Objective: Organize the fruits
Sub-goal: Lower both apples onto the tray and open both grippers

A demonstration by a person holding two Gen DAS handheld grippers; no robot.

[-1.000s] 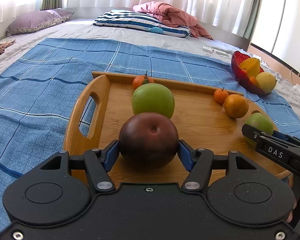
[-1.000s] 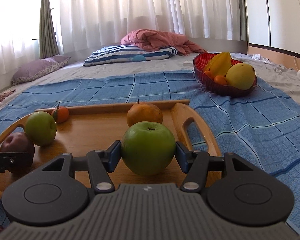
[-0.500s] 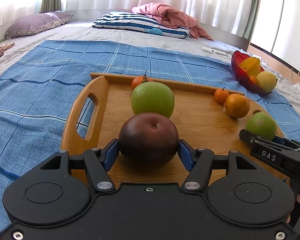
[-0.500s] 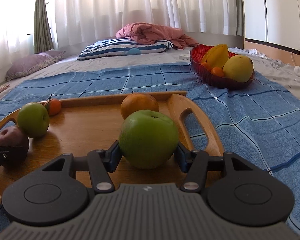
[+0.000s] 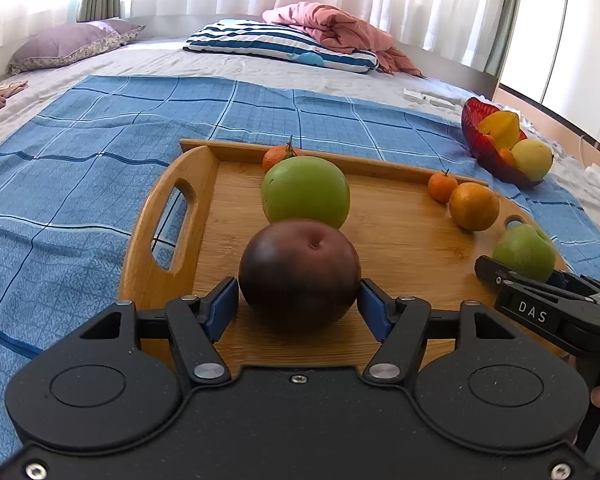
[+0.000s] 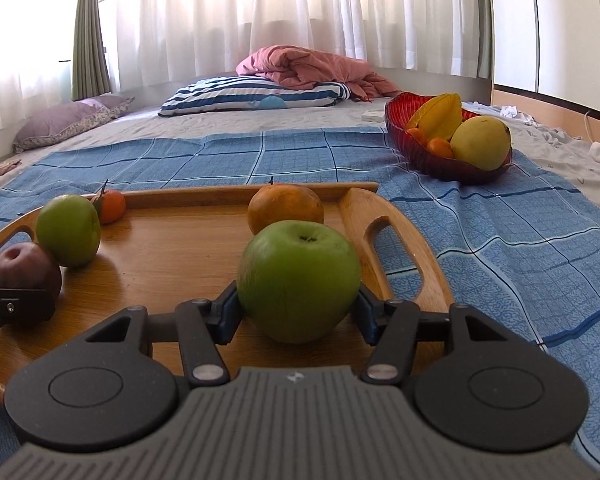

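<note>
Both jaws just opening, two green apples (image 6: 298,280), three oranges (image 5: 474,206)

surface: bed (image 5: 188,60) | centre: blue checked blanket (image 5: 80,168) carrying wooden tray (image 5: 396,216) | right: red fruit bowl (image 6: 432,160) | top: striped pillow (image 5: 276,44), purple pillow (image 5: 68,46)

Jaws of the left gripper (image 5: 300,306) have just been opening about the dark red apple (image 5: 299,272); those of the right gripper (image 6: 298,312) likewise about the green apple (image 6: 298,280), on the wooden tray (image 6: 172,240).
</note>
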